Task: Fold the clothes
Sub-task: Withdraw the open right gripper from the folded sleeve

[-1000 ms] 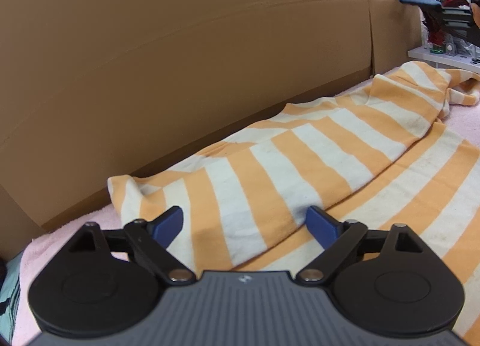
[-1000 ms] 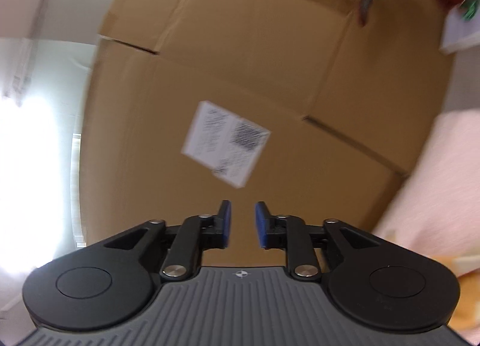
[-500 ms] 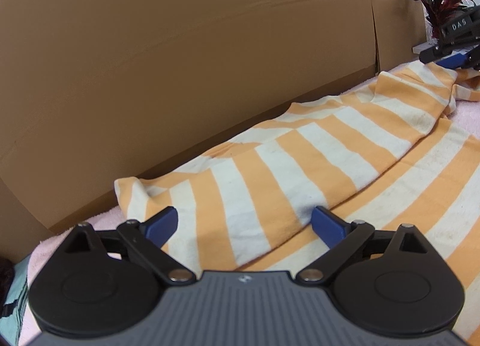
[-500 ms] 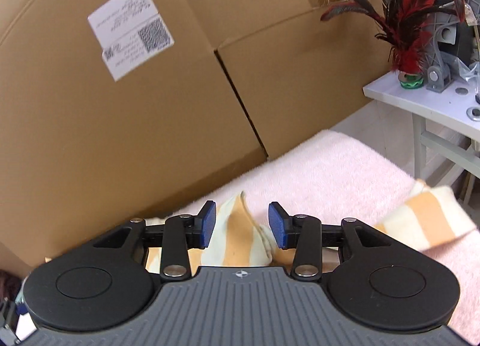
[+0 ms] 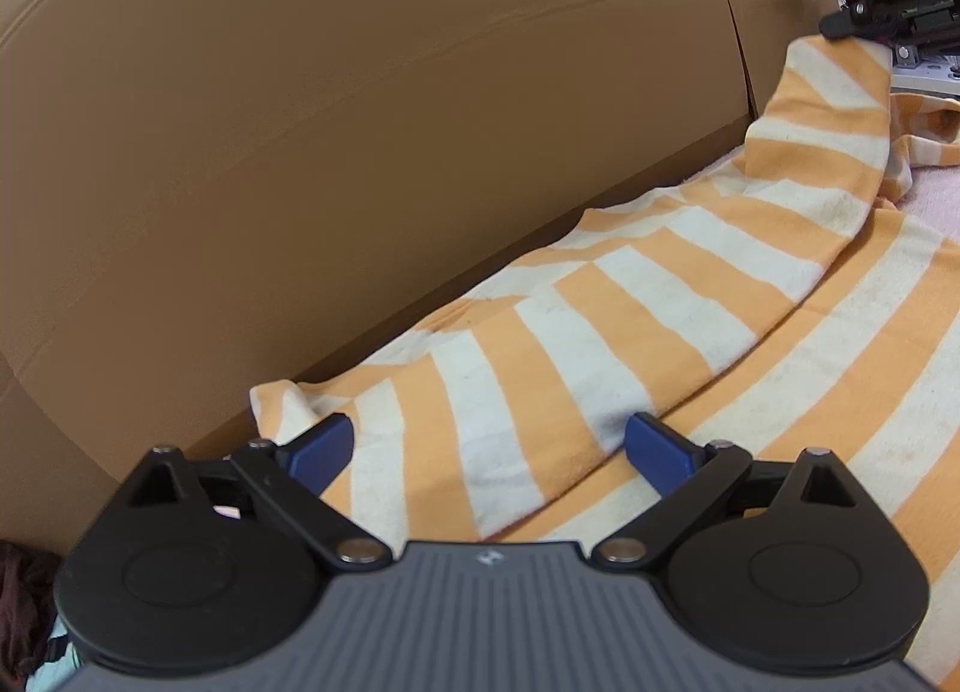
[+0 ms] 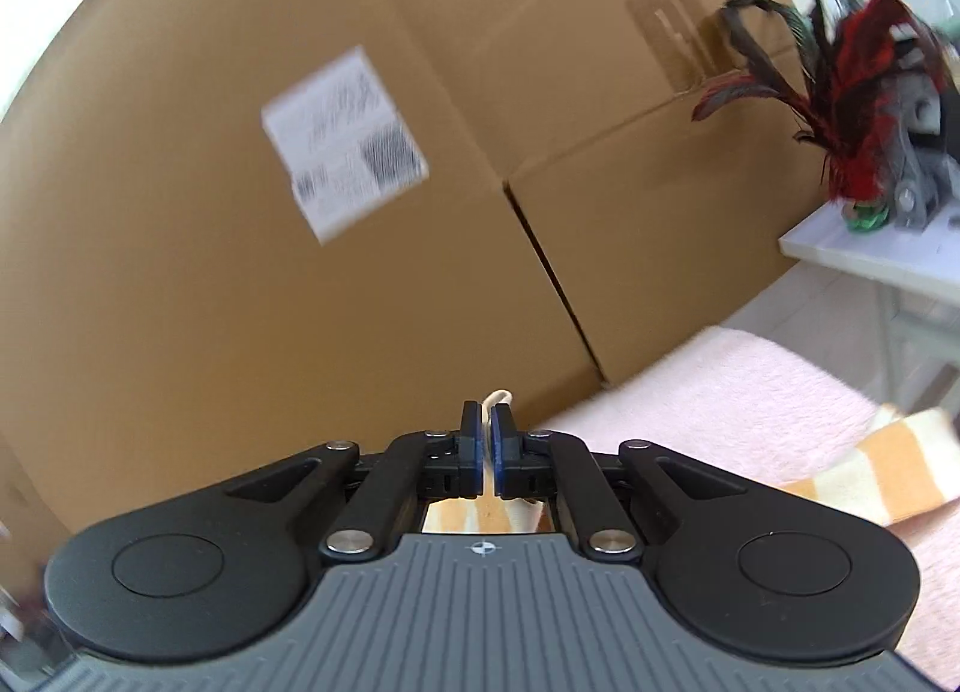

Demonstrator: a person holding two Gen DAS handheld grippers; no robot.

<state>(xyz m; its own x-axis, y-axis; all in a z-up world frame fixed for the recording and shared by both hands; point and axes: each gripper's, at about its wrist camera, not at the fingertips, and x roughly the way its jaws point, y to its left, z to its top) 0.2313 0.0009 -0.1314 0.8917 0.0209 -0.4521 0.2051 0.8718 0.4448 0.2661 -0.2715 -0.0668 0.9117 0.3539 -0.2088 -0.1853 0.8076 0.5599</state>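
I am working two hand-held grippers over an orange-and-white striped garment [image 5: 600, 332] that lies spread on a pink towel-covered surface [image 6: 750, 392], along the foot of a wall of brown cardboard boxes [image 5: 360, 122].

My left gripper [image 5: 489, 446] sits low over the garment's near end, just in front of the boxes. Its blue pads [image 5: 318, 446] stand wide apart, one on each side of a raised fold of striped cloth, and neither presses on it.

My right gripper [image 6: 486, 440] has just closed, and its jaws now clamp a thin edge of the garment. A sliver of pale cloth pokes out above the pads, and stripes show below them. From the left wrist view, the right gripper lifts the far end of the garment up beside the boxes, so the cloth rises in a slanted ridge.

The right wrist view is blurred, so the white label [image 6: 345, 143] on the boxes is unreadable. Red feathers [image 6: 858, 110] stand on a white table [image 6: 870, 260] beside the boxes.
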